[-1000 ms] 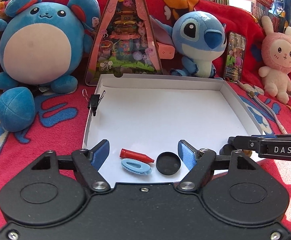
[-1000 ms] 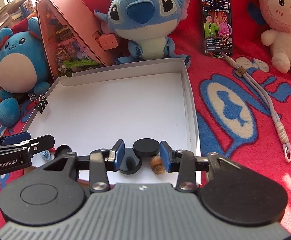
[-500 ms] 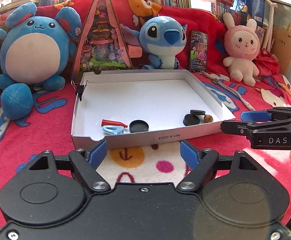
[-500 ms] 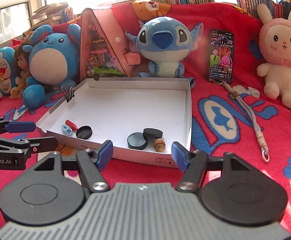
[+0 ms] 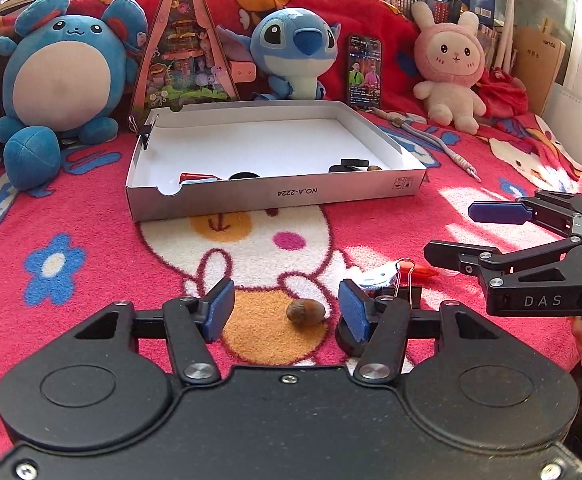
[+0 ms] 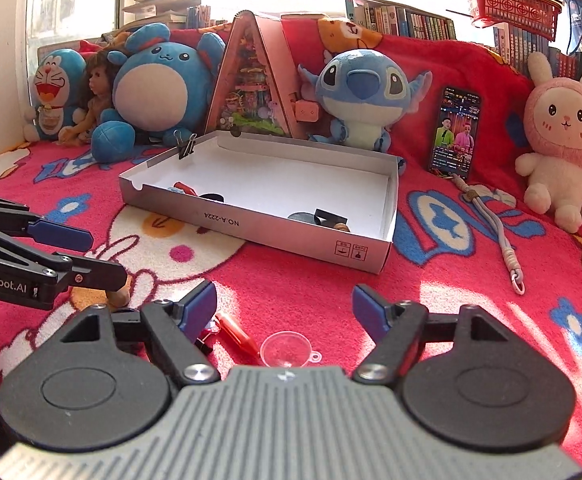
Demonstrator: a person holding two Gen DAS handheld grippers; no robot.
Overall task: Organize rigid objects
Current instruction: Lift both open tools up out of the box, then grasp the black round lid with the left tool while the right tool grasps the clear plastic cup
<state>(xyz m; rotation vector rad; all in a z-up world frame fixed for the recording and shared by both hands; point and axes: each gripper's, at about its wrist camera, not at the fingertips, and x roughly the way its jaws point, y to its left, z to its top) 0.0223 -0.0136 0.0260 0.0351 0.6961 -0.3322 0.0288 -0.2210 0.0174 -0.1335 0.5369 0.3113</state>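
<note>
A white cardboard box (image 5: 275, 196) (image 6: 291, 232) lies on the red blanket and holds a red piece (image 5: 195, 177), black discs (image 5: 353, 164) and an acorn (image 6: 341, 227). My left gripper (image 5: 287, 310) is open above a loose acorn (image 5: 305, 311) on the blanket. Next to it lie a black binder clip (image 5: 405, 280), a pale blue clip (image 5: 377, 278) and a black disc (image 5: 347, 338). My right gripper (image 6: 283, 306) is open above a clear small funnel (image 6: 287, 350) and a red piece (image 6: 237, 332).
Plush toys (image 5: 63, 80) (image 5: 299, 52) (image 5: 451, 68), a triangular toy box (image 5: 185, 48) and a phone (image 5: 365, 72) line the back. A lanyard (image 6: 499, 232) lies right of the box. A binder clip (image 5: 145, 130) grips the box's left wall.
Both grippers have pulled back from the box toward the near blanket. Loose objects now show under them. The right gripper's jaws have widened.
</note>
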